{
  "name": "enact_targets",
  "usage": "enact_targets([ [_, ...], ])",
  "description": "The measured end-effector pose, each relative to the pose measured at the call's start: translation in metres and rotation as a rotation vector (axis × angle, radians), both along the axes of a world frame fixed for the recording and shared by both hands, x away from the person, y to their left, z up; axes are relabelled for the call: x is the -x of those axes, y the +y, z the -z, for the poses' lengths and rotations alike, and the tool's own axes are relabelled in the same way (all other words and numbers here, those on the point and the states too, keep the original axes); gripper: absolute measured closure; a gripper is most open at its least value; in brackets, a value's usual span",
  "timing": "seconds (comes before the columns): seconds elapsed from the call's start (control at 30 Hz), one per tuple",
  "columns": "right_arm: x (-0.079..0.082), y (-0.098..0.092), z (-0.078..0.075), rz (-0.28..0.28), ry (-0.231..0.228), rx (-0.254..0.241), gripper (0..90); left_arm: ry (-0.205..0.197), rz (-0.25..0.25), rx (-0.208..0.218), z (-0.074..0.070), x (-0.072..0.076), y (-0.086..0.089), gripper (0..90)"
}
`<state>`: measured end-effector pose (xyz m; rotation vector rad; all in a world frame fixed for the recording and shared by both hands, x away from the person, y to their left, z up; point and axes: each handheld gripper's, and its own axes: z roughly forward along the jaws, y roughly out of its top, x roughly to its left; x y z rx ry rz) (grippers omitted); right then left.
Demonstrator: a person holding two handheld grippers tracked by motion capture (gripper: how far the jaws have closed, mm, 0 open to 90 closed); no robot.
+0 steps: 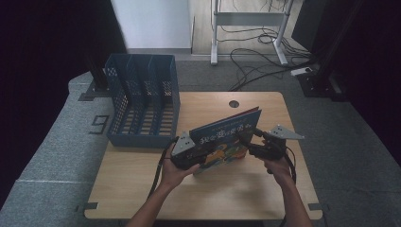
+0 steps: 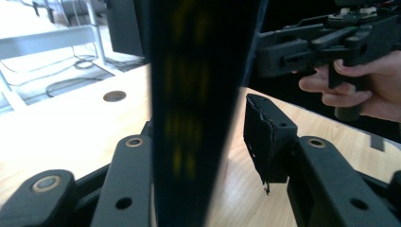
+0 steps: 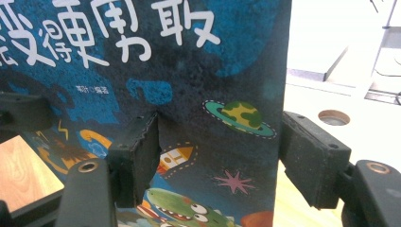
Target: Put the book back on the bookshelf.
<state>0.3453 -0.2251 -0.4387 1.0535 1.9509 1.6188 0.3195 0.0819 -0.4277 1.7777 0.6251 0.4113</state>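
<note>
Your table [image 1: 142, 189] carries a blue file rack [image 1: 142, 101] at its far left. Just right of that rack, the picture book [image 1: 227, 139] stands tilted on its edge. Your left tongs [image 1: 191, 151] pinch its spine; your right tongs [image 1: 253, 137] straddle its outer edge, gaping, not yet pressing. Next, I judge, you clamp, lift, and slot it into the rack.

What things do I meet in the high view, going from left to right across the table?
Blue file rack → left gripper → picture book → right gripper.
</note>
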Motion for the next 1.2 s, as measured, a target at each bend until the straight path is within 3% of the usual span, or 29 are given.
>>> enact_targets([
  [0.13,0.000,0.001,0.000,-0.001,0.002,-0.001,31.0,-0.002,-0.002,0.001,0.000,0.000,0.000,60.0],
  [0.2,0.000,0.001,0.000,0.000,0.002,0.003,30.9,0.008,0.025,0.012,0.000,0.000,0.001,64.1],
  [0.37,-0.002,0.006,0.000,0.001,0.001,0.012,28.9,-0.006,0.037,0.008,0.000,0.005,0.002,73.9],
  [0.63,-0.004,0.013,0.000,-0.004,-0.002,0.014,24.4,-0.008,0.064,0.020,0.001,0.008,0.004,78.6],
  [0.77,-0.002,0.011,0.002,0.018,0.003,-0.017,23.5,-0.038,0.048,0.012,0.002,0.012,0.004,80.9],
  [0.97,0.004,0.007,0.009,0.026,0.009,-0.035,23.1,-0.028,0.050,0.025,0.003,0.011,0.005,81.0],
  [1.2,0.012,0.001,0.027,0.029,0.032,-0.058,23.1,0.005,0.048,0.051,0.002,0.010,0.004,79.4],
])
